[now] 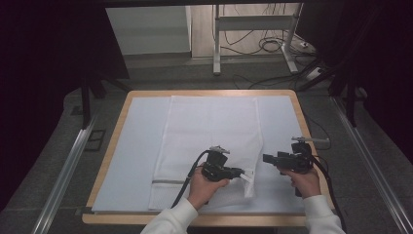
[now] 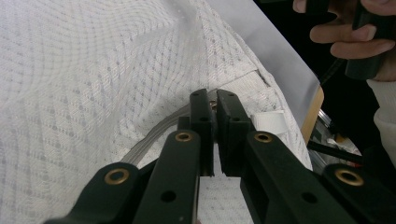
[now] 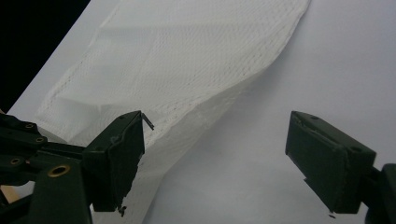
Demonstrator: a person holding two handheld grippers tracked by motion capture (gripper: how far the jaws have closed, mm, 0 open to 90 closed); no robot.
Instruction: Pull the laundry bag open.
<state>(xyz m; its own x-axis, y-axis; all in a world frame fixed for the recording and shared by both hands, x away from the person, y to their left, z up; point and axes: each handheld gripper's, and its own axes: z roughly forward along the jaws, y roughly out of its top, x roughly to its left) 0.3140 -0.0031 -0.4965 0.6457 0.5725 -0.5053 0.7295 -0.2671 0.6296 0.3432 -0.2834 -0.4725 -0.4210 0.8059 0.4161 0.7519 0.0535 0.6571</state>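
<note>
A white mesh bag (image 1: 209, 131) lies flat on the table, its near right corner lifted and folded. My left gripper (image 1: 242, 173) is shut at that corner. In the left gripper view the jaws (image 2: 213, 109) pinch a small brass zipper pull at the end of the bag's zipper (image 2: 154, 133), beside a white fabric tab (image 2: 271, 122). My right gripper (image 1: 265, 158) hovers to the right of the bag and points left toward it. It stands open (image 3: 219, 135) with nothing between its fingers, over the bag's curved edge (image 3: 187, 60).
A white mat (image 1: 141, 146) covers the wooden table (image 1: 104, 170). Cables trail from both grippers toward the near edge. A metal rail (image 1: 68, 165) runs along the floor on the left and a desk frame (image 1: 216, 44) stands beyond the far edge.
</note>
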